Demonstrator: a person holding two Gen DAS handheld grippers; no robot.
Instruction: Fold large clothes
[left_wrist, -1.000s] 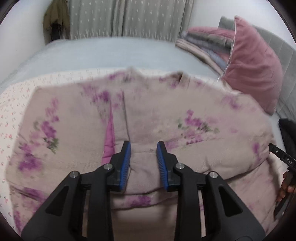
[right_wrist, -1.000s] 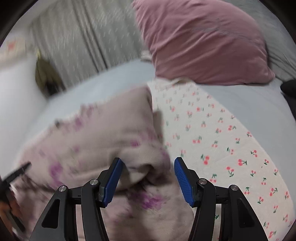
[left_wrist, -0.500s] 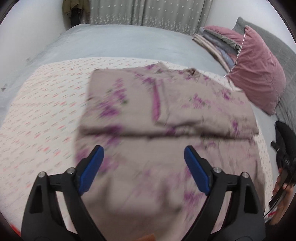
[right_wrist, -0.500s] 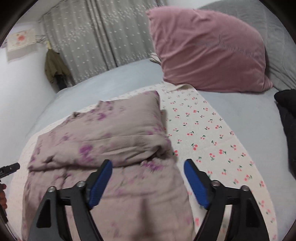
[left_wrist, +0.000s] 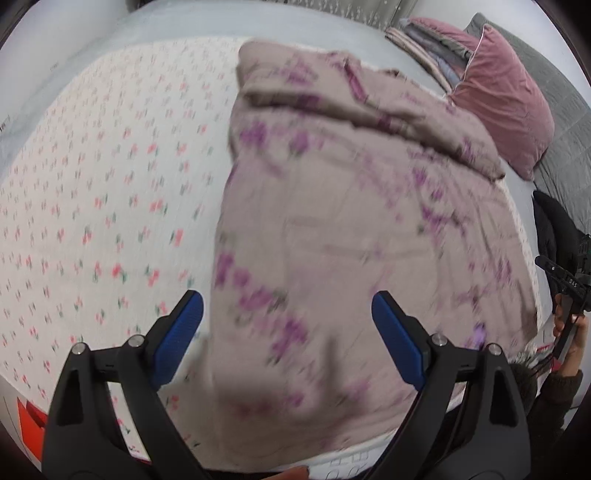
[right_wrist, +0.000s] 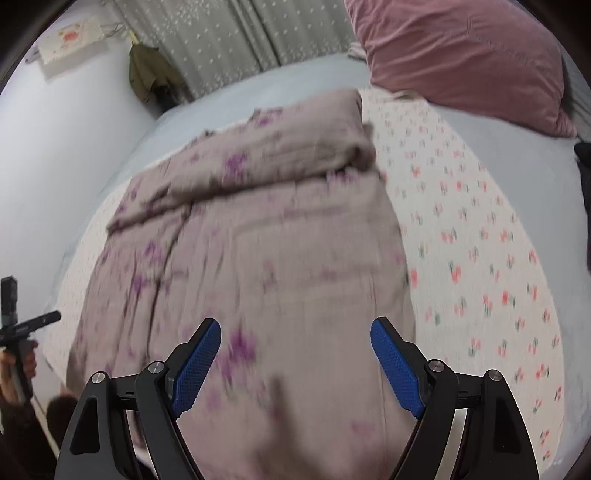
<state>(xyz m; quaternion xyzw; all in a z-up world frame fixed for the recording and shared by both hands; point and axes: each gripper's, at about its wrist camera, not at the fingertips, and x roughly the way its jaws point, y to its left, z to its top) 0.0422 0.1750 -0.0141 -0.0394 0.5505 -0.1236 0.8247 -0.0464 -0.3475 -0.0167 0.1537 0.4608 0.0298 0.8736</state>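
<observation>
A large beige garment with purple flowers (left_wrist: 332, 229) lies flat on the bed, its far end folded back over itself into a thick band (left_wrist: 369, 122). The right wrist view shows the same garment (right_wrist: 266, 251) with the folded band (right_wrist: 266, 158) at its far end. My left gripper (left_wrist: 288, 332) hangs open above the garment's near part, blue pads wide apart, nothing between them. My right gripper (right_wrist: 295, 362) is also open above the near part and holds nothing. Both views are blurred by motion.
A white sheet with small red cherries (left_wrist: 103, 206) covers the bed under the garment. A pink pillow (left_wrist: 506, 96) and folded blankets (left_wrist: 424, 40) lie at the head. Dark clothing (left_wrist: 554, 229) sits at the right edge. A person's hand holds the other gripper (right_wrist: 18, 332).
Both grippers let go of the folded-over cloth, opened wide and drew back toward the near end of the garment. The fold now lies far ahead of them.
</observation>
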